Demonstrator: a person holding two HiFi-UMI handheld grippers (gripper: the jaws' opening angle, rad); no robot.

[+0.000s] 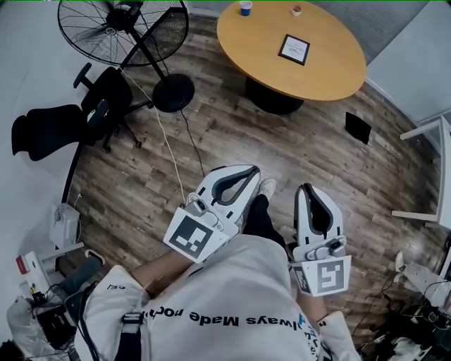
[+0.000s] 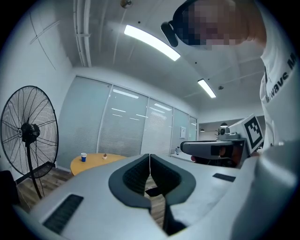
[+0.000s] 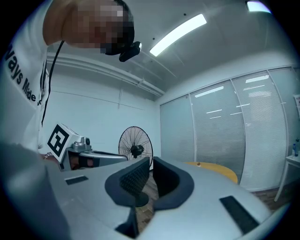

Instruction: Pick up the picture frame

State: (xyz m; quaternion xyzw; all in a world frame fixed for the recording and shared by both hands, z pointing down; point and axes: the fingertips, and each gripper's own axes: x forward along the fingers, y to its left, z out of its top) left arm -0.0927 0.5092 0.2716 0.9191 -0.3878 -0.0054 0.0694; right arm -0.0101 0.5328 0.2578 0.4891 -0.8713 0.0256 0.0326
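At the far side of the room, on the round wooden desk (image 1: 261, 42), the picture frame (image 1: 294, 49) lies flat near the middle, well apart from a blue cup (image 1: 245, 8) at the far rim. I carry both tools low in front of the person's body, over the plank floor (image 1: 211, 134) and well short of the desk, so the task appears to be in its approach step. The left claw (image 1: 248, 171) is pressed together on nothing, and the right claw (image 1: 308, 187) stands only a slit apart, also empty. I judge this compact, level carry suits crossing the room. A standing fan (image 1: 123, 25) and an office chair (image 1: 70, 120) lie left of the path. Because the frame lies flat, a claw must spread before taking its edge.
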